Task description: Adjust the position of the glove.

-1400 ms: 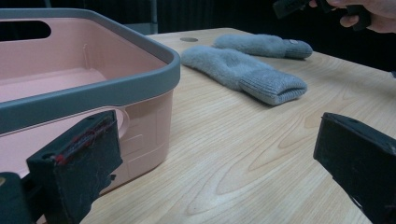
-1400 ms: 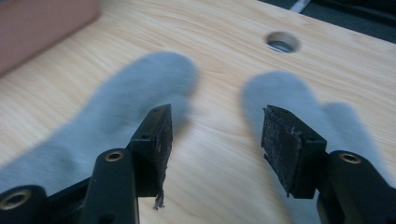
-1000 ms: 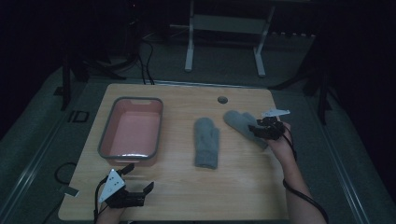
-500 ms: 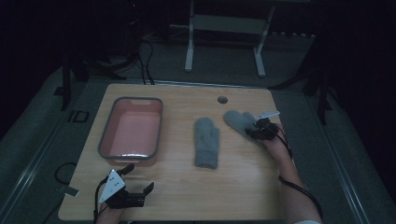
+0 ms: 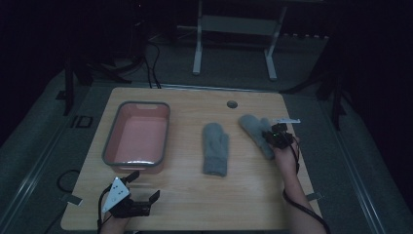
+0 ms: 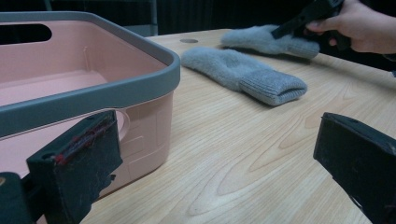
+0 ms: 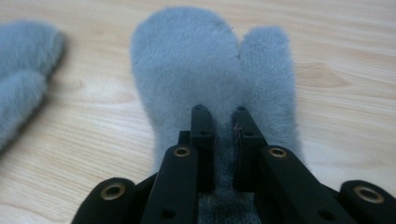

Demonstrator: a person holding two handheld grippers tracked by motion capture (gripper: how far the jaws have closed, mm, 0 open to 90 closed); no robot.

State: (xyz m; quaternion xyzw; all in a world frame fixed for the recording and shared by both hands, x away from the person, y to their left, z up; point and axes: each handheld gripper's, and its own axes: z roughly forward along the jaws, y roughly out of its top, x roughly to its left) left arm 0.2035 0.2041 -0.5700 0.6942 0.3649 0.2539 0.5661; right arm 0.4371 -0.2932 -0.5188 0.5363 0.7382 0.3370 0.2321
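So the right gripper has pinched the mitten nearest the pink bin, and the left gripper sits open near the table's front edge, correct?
Not quite. The right gripper has closed on the mitten farthest from the pink bin, the right mitten; the high view shows it. The middle mitten lies untouched. The left gripper does sit open near the front edge.

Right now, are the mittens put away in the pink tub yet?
Not yet. The pink tub looks empty. In hand: the right gripper has just closed its jaws on the far mitten, pinching its fabric while it lies on the table. The near mitten lies untouched, and the left gripper waits open by the tub. Probably both mittens still need moving.
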